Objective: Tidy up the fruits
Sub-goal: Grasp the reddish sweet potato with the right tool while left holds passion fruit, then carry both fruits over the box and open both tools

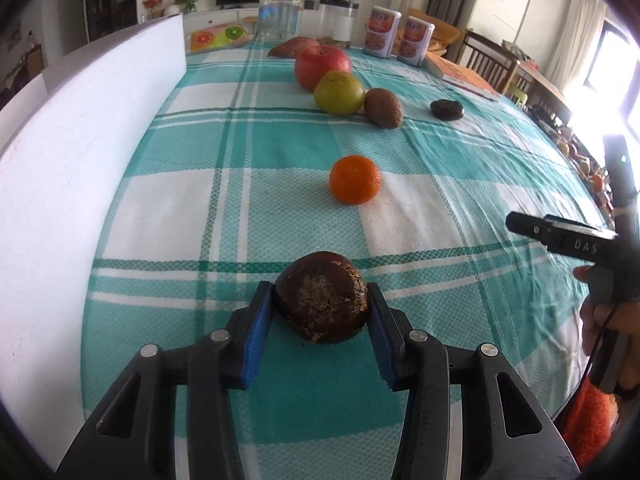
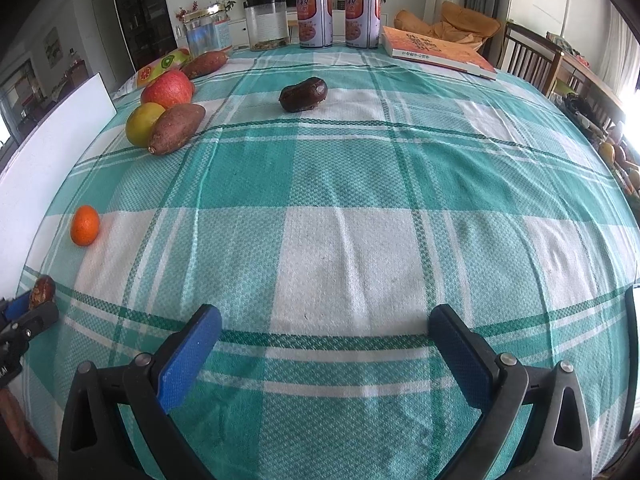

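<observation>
Blue pads of the left gripper (image 1: 321,303) press on both sides of a dark brown fruit (image 1: 321,297) with a flaky, dried patch on its near face, low in the left wrist view at 6 o'clock. Whether the fruit rests on the checked cloth (image 1: 280,208) of the bench or sits just clear of it I cannot tell. At 12 o'clock from it lies an orange (image 1: 355,179), well apart. Farther up that line sit a green fruit (image 1: 339,93) and a red apple (image 1: 322,66) touching each other, with a sweet potato (image 1: 383,107) just beside the green one at 3 o'clock. A small dark fruit (image 1: 447,109) lies alone at 3 o'clock from that group (in the right wrist view it sits at 12 o'clock). The right gripper (image 2: 325,334) hangs over bare cloth with its jaws wide apart and nothing between them. Jars, two tins (image 1: 398,38) and a book (image 2: 438,52) stand along the far edge.
</observation>
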The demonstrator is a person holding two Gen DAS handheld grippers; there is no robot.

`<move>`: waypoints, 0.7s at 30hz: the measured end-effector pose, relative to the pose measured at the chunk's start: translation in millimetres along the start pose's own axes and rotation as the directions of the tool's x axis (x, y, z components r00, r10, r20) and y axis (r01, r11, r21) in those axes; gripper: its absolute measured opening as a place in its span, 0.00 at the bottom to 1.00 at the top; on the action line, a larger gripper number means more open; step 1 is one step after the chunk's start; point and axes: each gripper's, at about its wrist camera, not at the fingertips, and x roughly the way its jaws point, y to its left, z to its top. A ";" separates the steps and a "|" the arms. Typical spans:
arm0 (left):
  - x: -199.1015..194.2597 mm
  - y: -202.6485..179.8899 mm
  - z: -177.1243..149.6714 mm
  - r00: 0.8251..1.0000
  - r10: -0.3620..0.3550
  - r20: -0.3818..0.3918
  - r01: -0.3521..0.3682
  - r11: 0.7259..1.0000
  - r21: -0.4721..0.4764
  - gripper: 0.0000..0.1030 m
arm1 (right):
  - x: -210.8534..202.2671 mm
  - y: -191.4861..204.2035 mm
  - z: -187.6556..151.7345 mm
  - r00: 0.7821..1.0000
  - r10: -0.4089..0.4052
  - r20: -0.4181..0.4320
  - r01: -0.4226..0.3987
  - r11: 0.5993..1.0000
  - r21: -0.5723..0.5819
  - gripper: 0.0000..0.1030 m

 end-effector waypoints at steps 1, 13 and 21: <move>-1.9 2.1 -2.4 1.000 -0.002 0.005 0.002 1.000 -0.008 0.46 | 4.1 2.1 15.4 0.998 0.068 -0.013 -0.067 0.996 0.051 0.95; -15.5 4.0 -20.5 0.999 -0.012 0.030 0.012 1.000 -0.026 0.46 | 88.2 87.2 132.1 0.962 0.240 -0.129 -0.206 0.951 0.229 0.54; -14.4 6.3 -19.6 0.999 -0.028 0.044 0.030 0.999 -0.035 0.46 | 61.7 89.0 104.9 0.901 0.272 -0.338 -0.278 0.960 0.032 0.39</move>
